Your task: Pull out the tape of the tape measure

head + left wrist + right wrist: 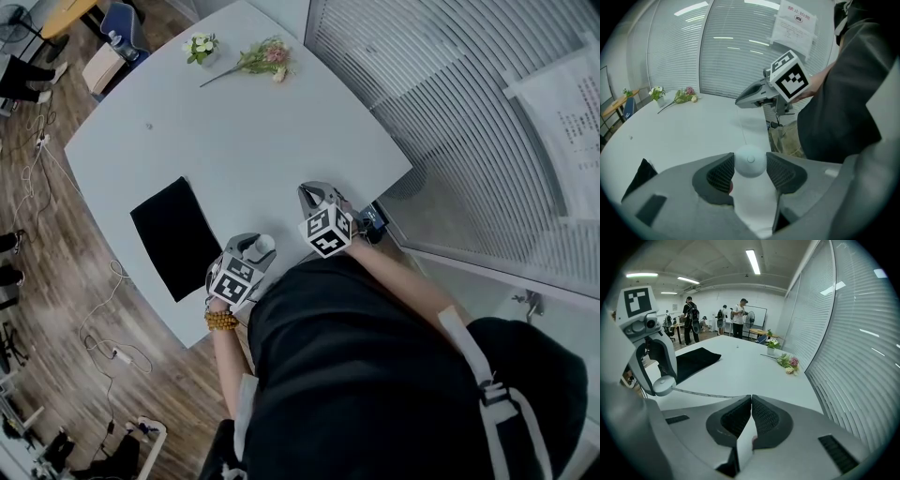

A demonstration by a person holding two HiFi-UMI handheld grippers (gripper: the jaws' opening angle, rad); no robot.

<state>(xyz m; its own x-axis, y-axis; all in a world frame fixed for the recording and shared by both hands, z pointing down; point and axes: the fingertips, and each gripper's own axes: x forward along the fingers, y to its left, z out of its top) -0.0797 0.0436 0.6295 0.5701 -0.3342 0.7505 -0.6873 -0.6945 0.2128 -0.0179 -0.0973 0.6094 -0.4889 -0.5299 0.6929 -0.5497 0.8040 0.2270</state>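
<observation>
A small round white tape measure (750, 164) sits between the pads of my left gripper (750, 158), which is shut on it just above the white table (244, 141). In the head view the tape measure (263, 245) shows at the left gripper (251, 249), near the table's front edge. A thin tape (701, 394) runs from the tape measure (663, 384) to my right gripper (751, 401), whose jaws are shut on its end. The right gripper (309, 195) is a short way to the right of the left one, and it also shows in the left gripper view (739, 100).
A black cloth (173, 236) lies flat on the table's left part. A flower stem (265, 56) and a small flower pot (201, 45) lie at the far end. Window blinds (469, 112) run along the right. People (738, 317) stand far off in the room.
</observation>
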